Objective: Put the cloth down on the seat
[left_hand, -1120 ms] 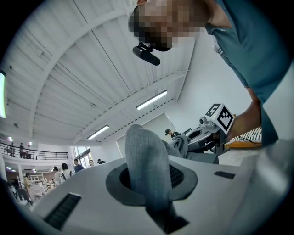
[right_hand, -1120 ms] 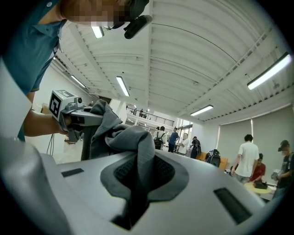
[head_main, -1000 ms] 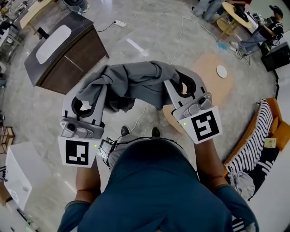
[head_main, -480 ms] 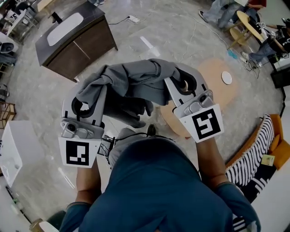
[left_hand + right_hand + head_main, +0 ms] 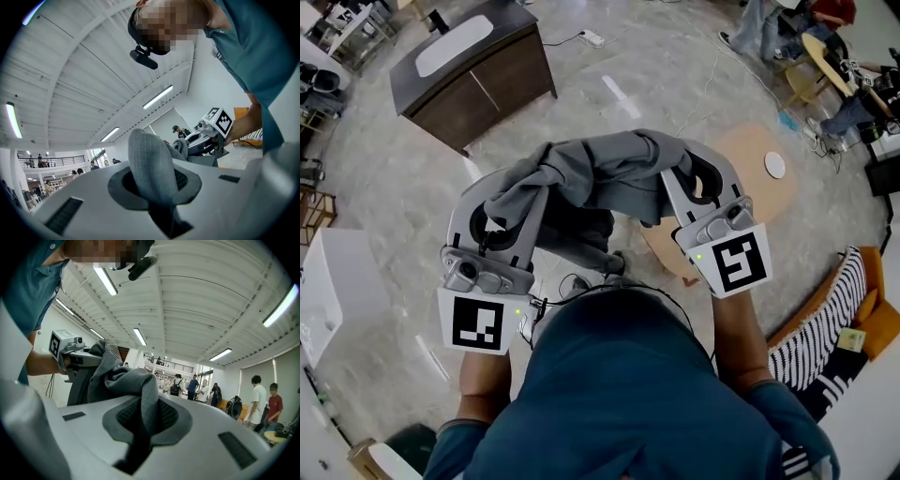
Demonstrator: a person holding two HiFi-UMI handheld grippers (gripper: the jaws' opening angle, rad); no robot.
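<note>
A grey cloth [image 5: 600,178] hangs bunched between my two grippers at chest height above the floor. In the head view my left gripper [image 5: 517,195] is shut on the cloth's left end and my right gripper [image 5: 689,171] is shut on its right end. The left gripper view shows a fold of cloth [image 5: 149,161] pinched in the left gripper [image 5: 157,199], with the right gripper's marker cube [image 5: 218,120] beyond. In the right gripper view the cloth [image 5: 133,380] is drawn down into the right gripper [image 5: 143,425]. An orange seat [image 5: 874,314] lies at the far right.
A dark wooden cabinet [image 5: 478,75] with a white top stands at the back left. A white box [image 5: 333,281] is at the left. A low round wooden table [image 5: 745,178] carries a white disc. A striped cloth [image 5: 820,323] drapes the orange seat. People sit at the back right [image 5: 825,56].
The person has kept walking and turning: the cabinet and the round table have slid right and nearer in the head view. Both grippers still hold the cloth the same way.
</note>
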